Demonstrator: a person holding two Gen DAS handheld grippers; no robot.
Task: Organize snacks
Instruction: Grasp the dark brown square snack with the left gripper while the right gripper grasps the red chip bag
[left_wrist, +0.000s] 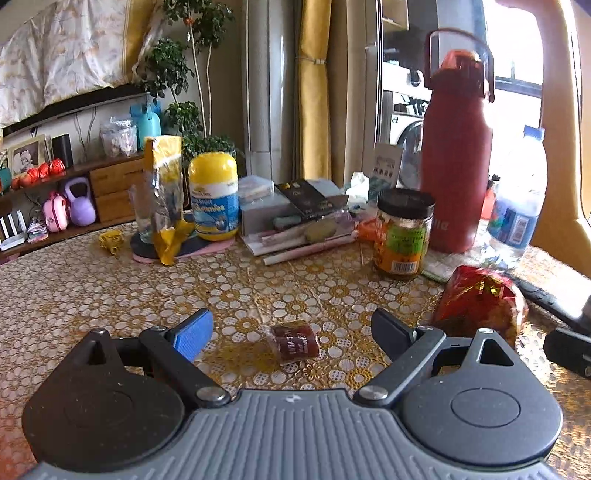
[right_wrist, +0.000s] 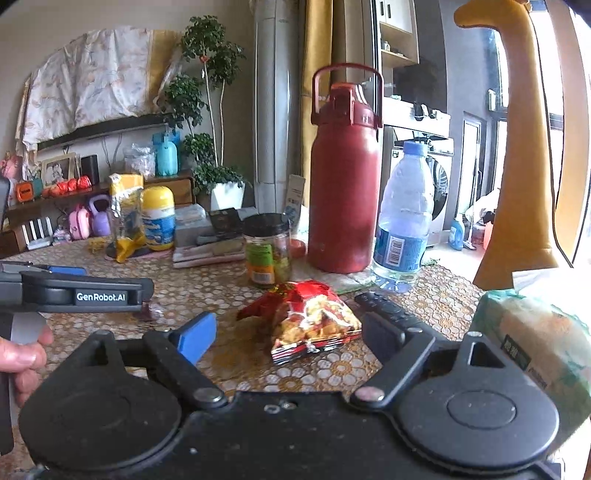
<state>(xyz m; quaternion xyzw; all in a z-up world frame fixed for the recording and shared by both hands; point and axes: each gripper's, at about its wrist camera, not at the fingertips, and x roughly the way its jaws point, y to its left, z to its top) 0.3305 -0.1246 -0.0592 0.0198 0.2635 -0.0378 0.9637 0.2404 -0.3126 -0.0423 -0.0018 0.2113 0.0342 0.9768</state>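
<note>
A small dark-red wrapped snack (left_wrist: 295, 341) lies on the flowered tablecloth, just ahead of my left gripper (left_wrist: 291, 325), whose jaws stand wide apart on either side of it without touching. A red crinkly snack bag (right_wrist: 308, 321) lies flat in front of my right gripper (right_wrist: 291, 330), also open, with nothing between its fingers. The same red bag (left_wrist: 480, 302) shows at the right of the left wrist view. In the right wrist view the left gripper (right_wrist: 144, 291) comes in from the left, held by a hand (right_wrist: 22, 354), with the small snack (right_wrist: 147, 312) at its tip.
Further back stand a tall red flask (right_wrist: 343, 192), a water bottle (right_wrist: 404, 218), a black-lidded jar (right_wrist: 267, 251), a yellow-capped gummies tub (left_wrist: 213, 195), a torn yellow bag (left_wrist: 164, 195) and stacked boxes (left_wrist: 291, 206). A remote (right_wrist: 388, 308) and a tissue pack (right_wrist: 539, 339) lie right.
</note>
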